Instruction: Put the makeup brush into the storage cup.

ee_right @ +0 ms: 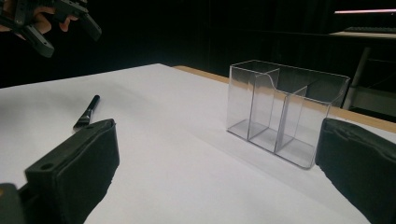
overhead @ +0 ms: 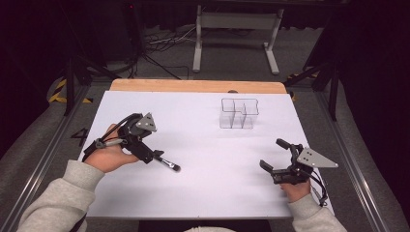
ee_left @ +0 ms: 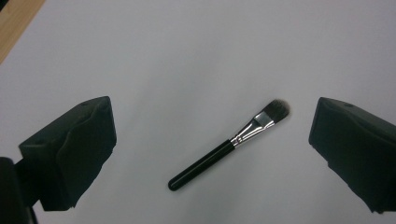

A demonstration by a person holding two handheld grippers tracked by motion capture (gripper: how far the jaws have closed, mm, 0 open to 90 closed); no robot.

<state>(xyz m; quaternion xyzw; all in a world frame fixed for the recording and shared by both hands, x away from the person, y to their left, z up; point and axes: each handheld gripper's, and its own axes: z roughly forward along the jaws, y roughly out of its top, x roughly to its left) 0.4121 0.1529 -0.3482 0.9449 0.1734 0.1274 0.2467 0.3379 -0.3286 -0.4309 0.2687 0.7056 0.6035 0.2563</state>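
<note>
Presently, at the left of the table (overhead: 203,193), the left gripper (ee_left: 212,135) hangs above a small makeup brush (ee_left: 229,145), jaws spread wide and holding nothing. The brush lies flat on the white sheet between the two jaws, touching neither, black handle toward the camera and bristles away. Likely step: pick up the brush. To do it well, the person should lower straight down, keep the handle centred between the jaws, and close across the handle rather than the metal collar or bristles. Farther right, a clear plastic organizer (overhead: 239,113) stands upright, well apart from the brush, compartments empty. At the right, the right gripper (overhead: 275,154) rests low, jaws wide apart, empty.
</note>
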